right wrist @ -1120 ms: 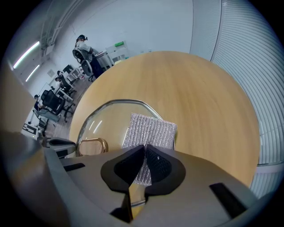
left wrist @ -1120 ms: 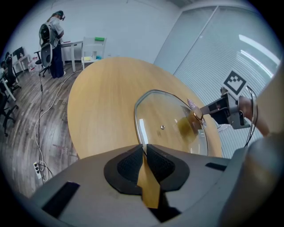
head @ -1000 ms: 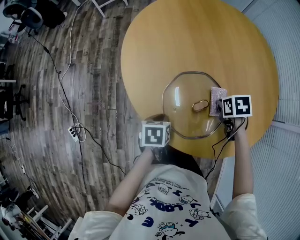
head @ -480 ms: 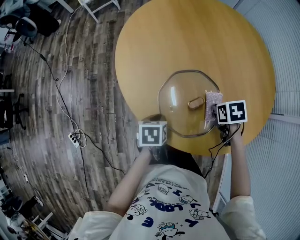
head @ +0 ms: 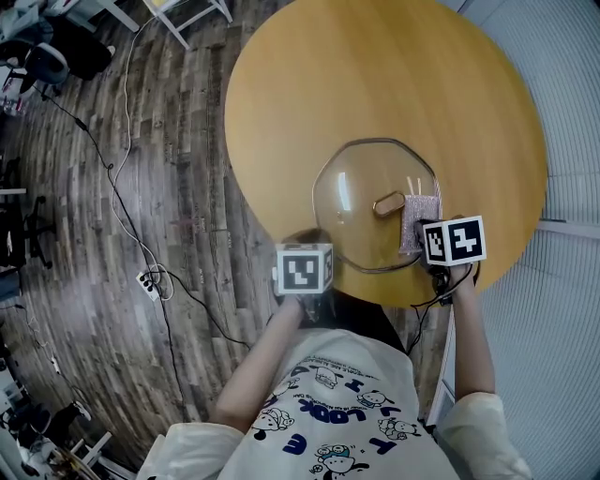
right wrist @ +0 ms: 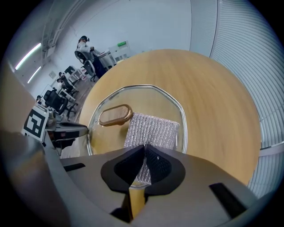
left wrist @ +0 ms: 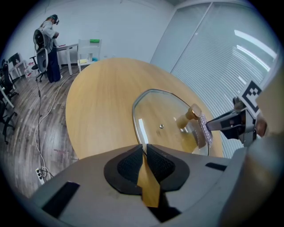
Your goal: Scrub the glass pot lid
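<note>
A: What does it all sit on?
B: A round wooden table (head: pixel 375 84), over a grey plank floor (head: pixel 197 141).
A: Anything down there?
B: A black cable (head: pixel 110 169) snakes to a white power strip (head: pixel 150 278). Dark office chairs (head: pixel 56 47) stand in the far left corner, and white chair legs (head: pixel 192 14) are just off the table's far edge.
A: And to the right?
B: White blinds (head: pixel 572 122), close beside the table.
A: Anyone about?
B: A person (left wrist: pixel 51 53) stands well off at a white desk (left wrist: pixel 66 46), with a green thing (left wrist: pixel 94 41) on a shelf nearby.
</note>
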A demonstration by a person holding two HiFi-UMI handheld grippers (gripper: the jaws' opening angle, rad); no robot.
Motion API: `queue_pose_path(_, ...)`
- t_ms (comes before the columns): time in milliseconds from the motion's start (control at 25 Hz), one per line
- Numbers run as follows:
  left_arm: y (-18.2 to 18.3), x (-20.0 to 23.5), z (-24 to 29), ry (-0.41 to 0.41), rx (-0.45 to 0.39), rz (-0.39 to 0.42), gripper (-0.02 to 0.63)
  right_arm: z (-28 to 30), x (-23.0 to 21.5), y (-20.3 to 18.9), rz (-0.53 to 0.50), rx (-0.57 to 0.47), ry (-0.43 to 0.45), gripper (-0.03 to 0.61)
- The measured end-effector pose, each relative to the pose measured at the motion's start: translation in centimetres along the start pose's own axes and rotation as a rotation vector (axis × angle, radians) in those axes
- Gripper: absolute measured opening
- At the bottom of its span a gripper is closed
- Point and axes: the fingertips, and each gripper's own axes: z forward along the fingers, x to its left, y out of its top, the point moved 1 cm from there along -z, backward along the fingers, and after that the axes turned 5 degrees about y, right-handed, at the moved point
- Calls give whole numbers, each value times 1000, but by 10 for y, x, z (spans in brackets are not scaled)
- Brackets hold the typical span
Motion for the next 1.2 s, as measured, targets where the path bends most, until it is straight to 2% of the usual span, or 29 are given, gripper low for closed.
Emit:
queue_pose_path(680,0,-2,3,-28,12,31,31,5,40,-31,-21,34,50,35)
queue_pose_path(1200,1,-2,2,-43,18,39,31,20,97,-31,-53,37,140,35)
